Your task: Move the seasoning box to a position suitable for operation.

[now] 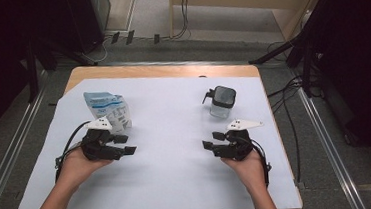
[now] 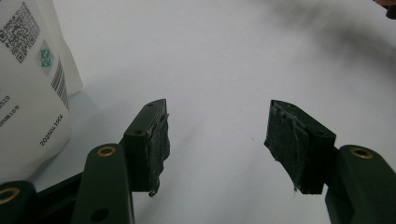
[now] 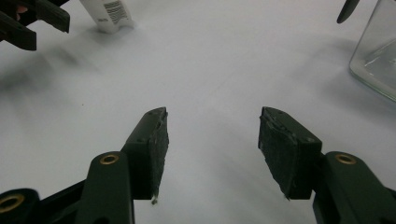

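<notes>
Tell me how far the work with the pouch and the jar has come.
Nothing looks done yet. The white-and-blue printed pouch stands upright, and the square glass jar with a black lid is closed. Left gripper and right gripper are open and empty above the white sheet. Grasping both remains.

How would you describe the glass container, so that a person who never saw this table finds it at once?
Start from the white sheet that covers the table. On its far right part stands a small clear glass jar, beyond the right tool. It has a dark lid, unlike the white and blue printed pouch at the left.
</notes>
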### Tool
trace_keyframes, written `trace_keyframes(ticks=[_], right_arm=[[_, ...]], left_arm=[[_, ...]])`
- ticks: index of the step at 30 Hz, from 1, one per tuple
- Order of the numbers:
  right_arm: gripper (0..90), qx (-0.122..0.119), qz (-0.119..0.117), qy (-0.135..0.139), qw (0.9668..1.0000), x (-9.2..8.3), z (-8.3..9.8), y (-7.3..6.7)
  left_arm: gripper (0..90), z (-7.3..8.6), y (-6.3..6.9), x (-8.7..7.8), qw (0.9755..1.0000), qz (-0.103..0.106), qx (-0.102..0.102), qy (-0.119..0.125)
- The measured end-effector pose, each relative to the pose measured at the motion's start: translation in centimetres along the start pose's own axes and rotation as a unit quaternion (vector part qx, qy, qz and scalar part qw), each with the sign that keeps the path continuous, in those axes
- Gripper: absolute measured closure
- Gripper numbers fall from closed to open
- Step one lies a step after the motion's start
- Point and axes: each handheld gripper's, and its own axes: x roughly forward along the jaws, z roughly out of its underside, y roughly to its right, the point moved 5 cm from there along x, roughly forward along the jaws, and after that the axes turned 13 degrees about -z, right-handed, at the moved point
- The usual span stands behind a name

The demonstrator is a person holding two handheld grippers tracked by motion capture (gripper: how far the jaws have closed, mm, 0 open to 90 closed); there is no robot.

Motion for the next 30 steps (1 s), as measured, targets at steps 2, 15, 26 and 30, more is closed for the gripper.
trace_keyframes(ticks=[2, 15, 26, 30], right_arm=[[43.2, -0.001, 0.002, 0.000, 1.0000, 0.0, 0.0, 0.0], [34.1, 0.004, 0.035, 0.016, 0.9993, 0.6, -0.9, 1.0], [29.9, 0.019, 0.077, 0.031, 0.9964, 0.6, -1.4, 1.8], [25.9, 0.031, 0.097, 0.042, 0.9939, 0.2, -1.4, 2.5]], left_arm=[[39.8, 0.0, 0.0, 0.0, 1.0000, 0.002, -0.002, 0.002], [40.0, 0.4, 0.0, -0.1, 1.0000, 0.007, 0.007, 0.000], [40.2, 0.0, 0.2, -0.3, 0.9997, 0.018, -0.010, 0.008], [40.2, -0.1, 0.6, -0.2, 0.9998, 0.017, -0.006, 0.009]])
